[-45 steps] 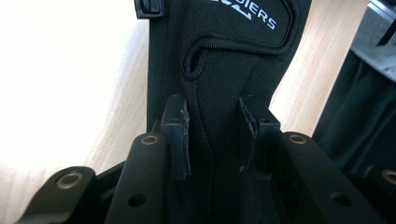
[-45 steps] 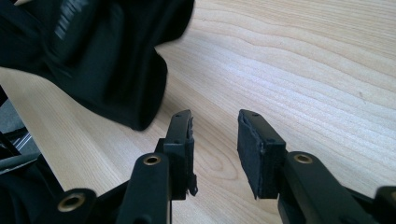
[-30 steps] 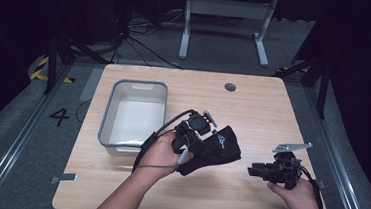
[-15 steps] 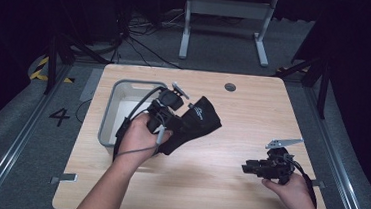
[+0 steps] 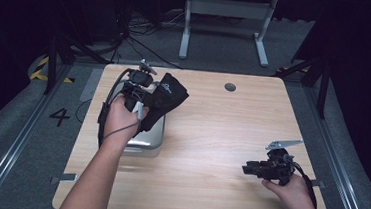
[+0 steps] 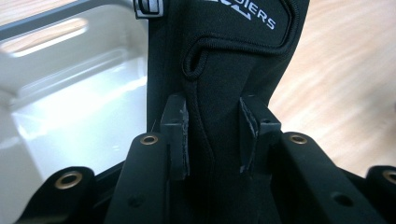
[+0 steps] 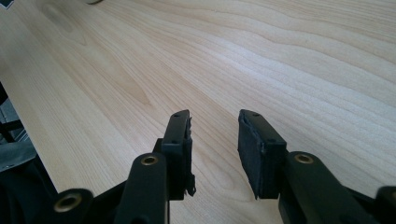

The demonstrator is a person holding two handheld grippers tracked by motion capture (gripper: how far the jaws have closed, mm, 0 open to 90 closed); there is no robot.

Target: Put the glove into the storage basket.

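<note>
A black fabric item (image 5: pixel 170 94) with white lettering hangs from my left gripper (image 5: pixel 149 95), which is shut on it. In the left gripper view both pads press into a fold of the black fabric (image 6: pixel 224 70), with the left gripper (image 6: pixel 212 135) held over the grey bin's (image 6: pixel 70 107) pale inside. From the high view, the bin (image 5: pixel 150 138) lies mostly hidden under the hand and the fabric. My right gripper (image 5: pixel 247 168) hovers low at the table's front right. It stands open, and the right gripper (image 7: pixel 215 149) has only bare wood between its jaws.
The light wooden table (image 5: pixel 221 132) has a round cable hole (image 5: pixel 230 87) near its far edge. A white frame (image 5: pixel 225 17) and cables lie on the dark floor beyond. The bin sits at the table's left side.
My left gripper carried the black fabric item from the table's middle leftward and away, until it was over the bin. My right gripper shifted slightly left near the front edge.
</note>
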